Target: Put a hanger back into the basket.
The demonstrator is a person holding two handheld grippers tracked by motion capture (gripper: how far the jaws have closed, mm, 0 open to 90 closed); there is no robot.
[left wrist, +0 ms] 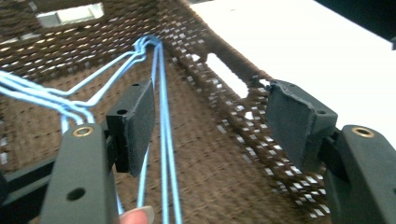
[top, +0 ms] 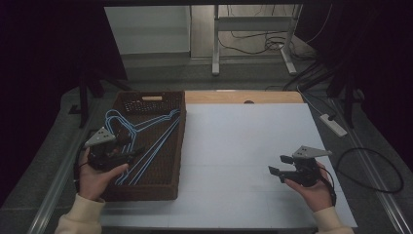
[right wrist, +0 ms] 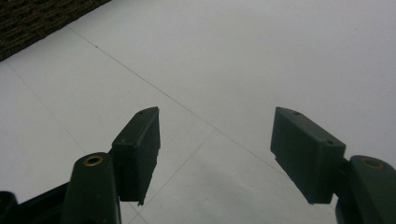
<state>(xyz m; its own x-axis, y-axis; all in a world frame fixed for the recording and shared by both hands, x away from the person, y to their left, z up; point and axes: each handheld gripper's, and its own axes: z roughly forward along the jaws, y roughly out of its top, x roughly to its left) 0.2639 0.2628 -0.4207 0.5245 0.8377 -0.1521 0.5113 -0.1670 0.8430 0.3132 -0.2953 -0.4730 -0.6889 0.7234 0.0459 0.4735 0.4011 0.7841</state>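
Several light-blue wire hangers [top: 156, 129] lie in a brown wicker basket [top: 181, 146] at the left of the white table [top: 243, 146]. My left gripper [top: 139, 152] hovers over the basket's near half, held in a hand. In the left gripper view its jaws stand wide apart above the hangers [left wrist: 161, 116], with nothing pressed between the pads of the gripper [left wrist: 212, 121]. My right gripper [top: 277, 165] is held low over the table's right side, pointing left. In the right gripper view that gripper [right wrist: 215, 140] is open over bare white surface.
The basket's woven wall [left wrist: 224, 154] with a handle slot rises just right of my left jaws. A corner of the basket [right wrist: 32, 18] shows far off in the right gripper view. A power strip [top: 333, 124] and cables lie on the floor beyond the table's right edge.
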